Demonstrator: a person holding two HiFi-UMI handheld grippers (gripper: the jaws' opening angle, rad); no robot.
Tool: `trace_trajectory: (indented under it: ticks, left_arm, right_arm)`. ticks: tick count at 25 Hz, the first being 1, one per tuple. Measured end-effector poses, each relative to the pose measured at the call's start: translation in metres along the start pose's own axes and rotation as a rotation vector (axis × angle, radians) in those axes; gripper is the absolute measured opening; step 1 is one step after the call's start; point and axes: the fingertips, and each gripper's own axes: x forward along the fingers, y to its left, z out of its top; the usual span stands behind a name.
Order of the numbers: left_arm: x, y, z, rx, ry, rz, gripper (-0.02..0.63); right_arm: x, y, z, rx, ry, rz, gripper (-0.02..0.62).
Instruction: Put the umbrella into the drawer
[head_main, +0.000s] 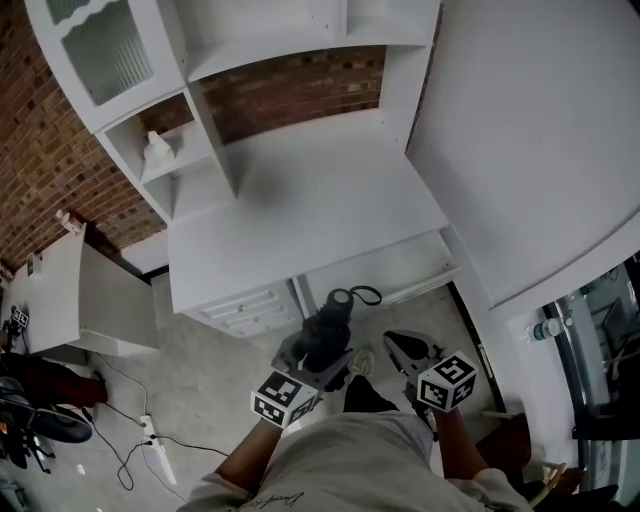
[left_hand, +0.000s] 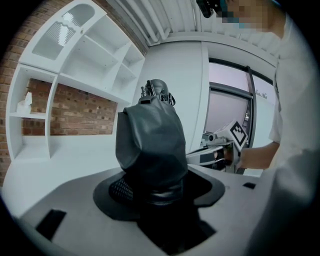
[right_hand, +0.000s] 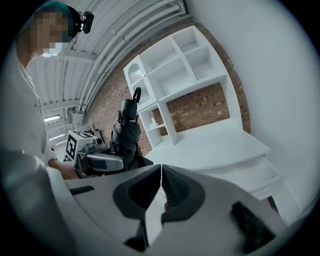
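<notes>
The carrying step is in hand. The left gripper (left_hand: 155, 192) has its jaws clamped on the folded umbrella (left_hand: 149, 142), low on the bundle, so the canopy and strap end stand out beyond the fingertips. The umbrella is held just short of the open drawer (head_main: 388, 268), in front of its front edge and not yet over it. The right gripper (right_hand: 161, 186), jaws pressed together on nothing, hovers beside the umbrella, also short of the drawer. The next move likely calls for carrying the umbrella forward over the drawer, tilting it flat to fit, lowering it inside, then letting go.
</notes>
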Motion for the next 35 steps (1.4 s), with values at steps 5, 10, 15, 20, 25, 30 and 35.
trace_trajectory:
  ticks: [5,10,15,20,25,30,35]
  left_arm:
    - [0.028,0.018,0.016,-0.012,0.008,0.01,0.282]
    - [0.062,0.045,0.028,-0.053,-0.001,0.054,0.281]
    - [0.091,0.061,0.044,-0.054,-0.003,0.07,0.281]
    - [0.127,0.075,0.064,-0.051,-0.017,0.079,0.282]
    - [0.158,0.086,0.079,-0.044,-0.019,0.094,0.282]
    - [0.173,0.091,0.086,-0.04,-0.019,0.113,0.282]
    - [0.176,0.097,0.09,-0.021,-0.013,0.138,0.282]
  right_arm:
    - [0.013,-0.03,0.021,0.014,0.003,0.012,0.028]
    - [0.026,-0.066,0.038,0.007,0.015,0.042,0.028]
    - [0.034,-0.105,0.064,-0.004,0.014,0.046,0.028]
    - [0.041,-0.14,0.081,-0.017,0.028,0.066,0.028]
    - [0.046,-0.173,0.095,-0.024,0.031,0.085,0.028]
    - [0.052,-0.19,0.102,-0.031,0.04,0.11,0.028]
    - [0.055,-0.193,0.105,-0.035,0.04,0.129,0.028]
